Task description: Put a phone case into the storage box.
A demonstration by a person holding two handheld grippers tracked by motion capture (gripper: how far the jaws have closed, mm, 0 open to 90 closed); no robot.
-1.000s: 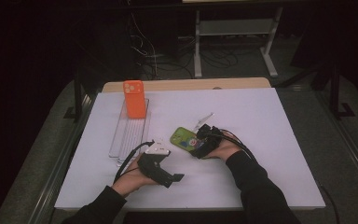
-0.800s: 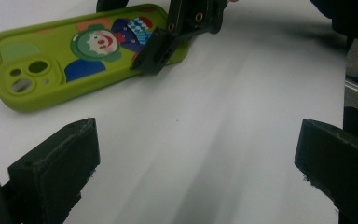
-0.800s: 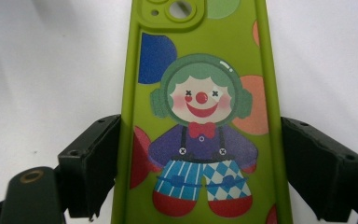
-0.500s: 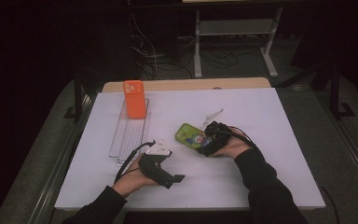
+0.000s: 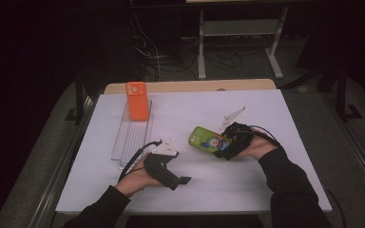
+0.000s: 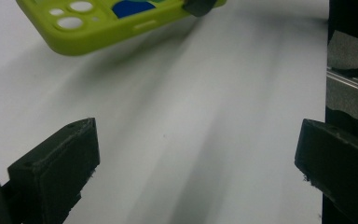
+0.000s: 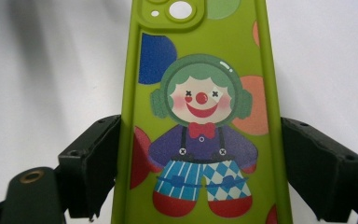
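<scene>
Right gripper view puts the green phone case (image 7: 200, 116) straight ahead of me, its clown picture facing up and its long edges pressed between my right hand-held gripper's (image 7: 200, 172) two black jaws, so that one is clamped on the case. From the high view I see the same case (image 5: 206, 140) lifted clear of the white bench (image 5: 266, 109), right of centre, camera end pointing toward the middle, with the right hand-held gripper (image 5: 225, 147) on its near end. My left hand-held gripper (image 5: 183, 181) rests low on the bench near the front edge, well apart from the case; in the left gripper view its jaws stand wide with nothing but bare white surface between them (image 6: 196, 154), and the green case (image 6: 116, 21) hangs at the top of that picture, casting a soft shadow below.

Farther out, toward the back left of the bench, an orange phone case (image 5: 137, 100) stands upright at the far end of a clear ribbed rack (image 5: 132, 137) that runs toward me. The bench top is plain white and matte, with a strip of pale wood (image 5: 195, 86) along its far edge. Beyond it the room is dark: a grey floor, a tangle of black cables (image 5: 161, 52), and the legs of a light metal stand (image 5: 240, 42).
</scene>
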